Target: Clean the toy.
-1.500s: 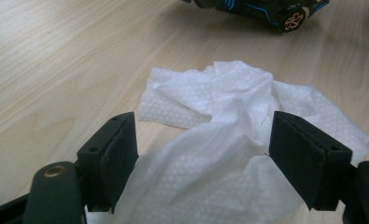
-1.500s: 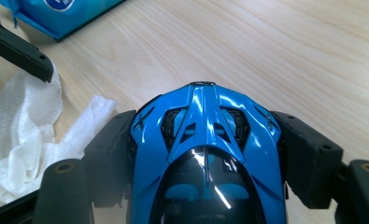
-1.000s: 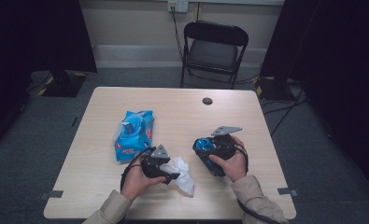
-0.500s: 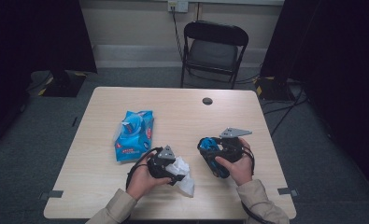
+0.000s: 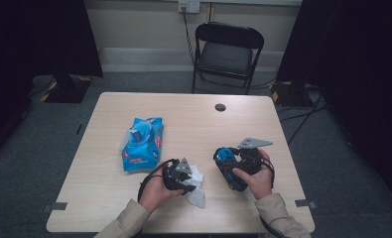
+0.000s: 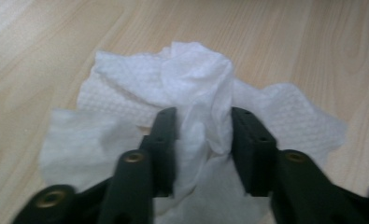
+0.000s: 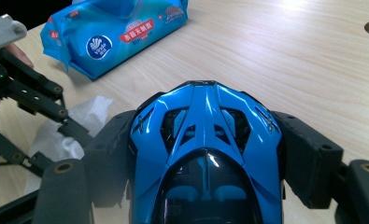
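Pinching the limp white wipe (image 6: 196, 93) at its bunched crest near-left on the tabletop (image 5: 193, 119), my left hand-held gripper (image 6: 203, 128) has just been closing; right hand-held gripper (image 7: 205, 154) clamps the slick blue toy car (image 7: 205, 140).

The far half of the table (image 5: 198, 106) is bare wood for a hand to cross, but the blue wipes pack (image 5: 142, 143) blocks the left.
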